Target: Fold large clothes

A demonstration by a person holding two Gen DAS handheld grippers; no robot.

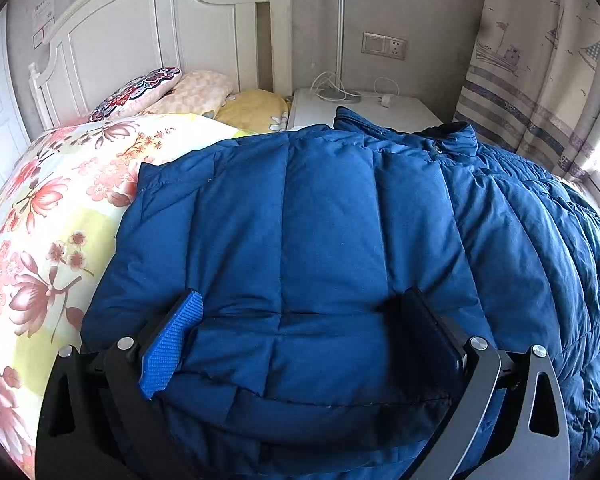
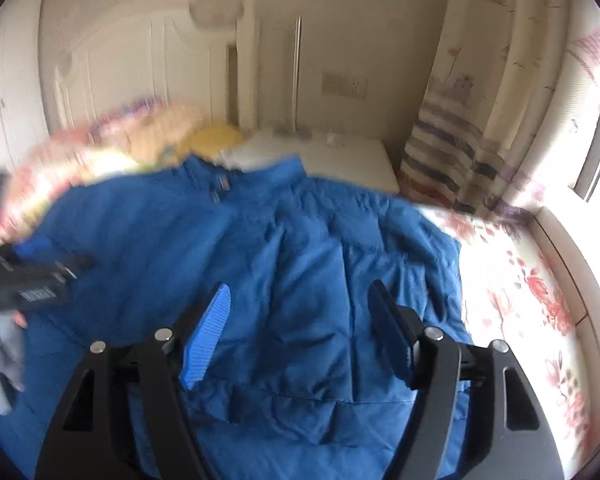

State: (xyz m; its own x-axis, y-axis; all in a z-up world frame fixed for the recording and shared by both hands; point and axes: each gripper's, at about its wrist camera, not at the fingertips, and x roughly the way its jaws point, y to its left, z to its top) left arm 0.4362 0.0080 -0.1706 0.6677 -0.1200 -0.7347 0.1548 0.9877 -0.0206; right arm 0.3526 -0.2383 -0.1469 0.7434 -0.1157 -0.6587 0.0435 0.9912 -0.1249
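Observation:
A large blue quilted down jacket (image 1: 332,220) lies spread on the bed, collar toward the headboard. My left gripper (image 1: 304,300) is open, its jaws wide apart, low over the jacket's hem at the left side. In the right wrist view, which is blurred, the jacket (image 2: 284,248) fills the middle, and my right gripper (image 2: 300,292) is open above its lower right part. The left gripper's body (image 2: 32,280) shows at the left edge of that view.
A floral quilt (image 1: 60,216) covers the bed, with pillows (image 1: 188,92) against the white headboard (image 1: 140,36). A white nightstand (image 1: 380,112) with a lamp pole and cable stands beyond. A patterned curtain (image 1: 540,72) hangs at the right by a window ledge (image 2: 572,264).

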